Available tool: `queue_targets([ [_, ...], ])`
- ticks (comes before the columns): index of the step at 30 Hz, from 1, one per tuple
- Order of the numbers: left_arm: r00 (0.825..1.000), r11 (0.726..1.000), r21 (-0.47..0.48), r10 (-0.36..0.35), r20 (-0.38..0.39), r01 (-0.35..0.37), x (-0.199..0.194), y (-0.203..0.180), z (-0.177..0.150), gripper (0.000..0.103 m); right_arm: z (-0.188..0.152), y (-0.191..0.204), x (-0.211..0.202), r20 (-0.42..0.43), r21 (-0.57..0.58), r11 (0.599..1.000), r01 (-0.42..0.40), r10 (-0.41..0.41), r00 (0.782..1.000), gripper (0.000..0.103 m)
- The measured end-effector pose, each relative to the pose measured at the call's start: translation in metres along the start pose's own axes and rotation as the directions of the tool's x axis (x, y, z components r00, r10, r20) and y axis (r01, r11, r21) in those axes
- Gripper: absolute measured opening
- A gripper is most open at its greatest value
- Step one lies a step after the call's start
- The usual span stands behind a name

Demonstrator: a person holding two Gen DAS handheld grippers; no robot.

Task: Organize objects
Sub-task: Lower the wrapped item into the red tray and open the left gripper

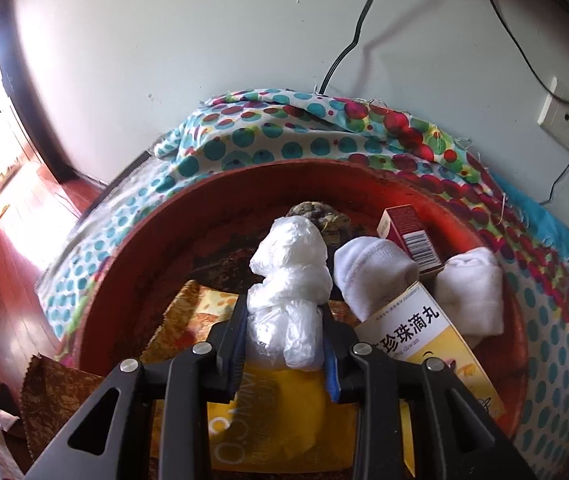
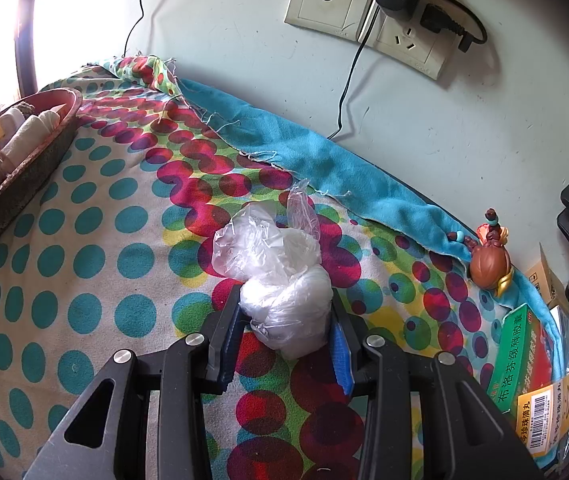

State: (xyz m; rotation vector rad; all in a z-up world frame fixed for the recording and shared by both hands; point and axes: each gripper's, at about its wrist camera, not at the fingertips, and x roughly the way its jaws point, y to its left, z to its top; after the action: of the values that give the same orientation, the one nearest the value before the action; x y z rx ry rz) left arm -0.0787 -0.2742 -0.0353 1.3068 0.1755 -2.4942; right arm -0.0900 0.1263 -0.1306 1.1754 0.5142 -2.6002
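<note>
On my left-hand view, a strip of glossy reddish wood floor (image 1: 0, 280) ran beside the dotted cloth (image 1: 244, 140), a thin cotton-like sheet printed in teal and red circles with frayed edges. On it sat the round red basin (image 1: 124, 264), its inner wall scuffed and dark. My left claw (image 1: 286, 344) was clenched on a crinkled, translucent white plastic bag bundle (image 1: 290, 276), lumpy and twisted, held over the basin. Right of that bundle lay a rolled white sock (image 1: 372, 272) with a ribbed cuff, a small maroon carton (image 1: 408, 236) with a barcode, a second soft white roll (image 1: 472, 292), and a flat yellow medicine box (image 1: 432, 336). On the right-hand view, the same basin (image 2: 44, 136) stood at the far left of the covered bench, well apart from my right claw (image 2: 286, 340), which gripped a second crumpled plastic bag (image 2: 280, 284) resting on the cloth (image 2: 84, 240). Farther right, a fuzzy turquoise towel (image 2: 344, 176) edged the wall, a glossy brown figurine (image 2: 490, 260) sat on it, and a green carton (image 2: 518, 356) lay at the margin.
</note>
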Motion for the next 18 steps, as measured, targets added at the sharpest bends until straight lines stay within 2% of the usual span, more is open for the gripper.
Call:
queue_targets([
  [3, 1.0, 1.0, 0.024, -0.005, 0.007, 0.005, -0.003, -0.004, -0.004, 0.034, 0.0, 0.0, 0.0, 0.0, 0.0, 1.0, 0.0, 0.0, 1.0, 0.037],
  [4, 1.0, 1.0, 0.02, -0.002, 0.005, 0.002, -0.003, -0.004, -0.005, 0.035, 0.0, 0.0, 0.0, 0.0, -0.001, 1.0, 0.001, -0.001, 1.0, 0.037],
  [6, 1.0, 1.0, -0.007, -0.004, -0.003, 0.004, -0.005, -0.003, -0.005, 0.044, 0.0, 0.0, 0.0, 0.0, -0.002, 1.0, 0.001, -0.001, 1.0, 0.037],
  [12, 1.0, 0.999, -0.043, -0.012, -0.026, 0.011, -0.014, 0.0, -0.005, 0.05, 0.0, 0.0, -0.001, -0.001, 0.002, 1.0, -0.003, 0.003, 1.0, 0.037],
  [18, 0.999, 1.0, -0.023, -0.012, 0.031, 0.013, -0.047, -0.005, -0.022, 0.053, 0.0, -0.001, -0.001, -0.001, 0.005, 1.0, -0.006, 0.006, 1.0, 0.036],
])
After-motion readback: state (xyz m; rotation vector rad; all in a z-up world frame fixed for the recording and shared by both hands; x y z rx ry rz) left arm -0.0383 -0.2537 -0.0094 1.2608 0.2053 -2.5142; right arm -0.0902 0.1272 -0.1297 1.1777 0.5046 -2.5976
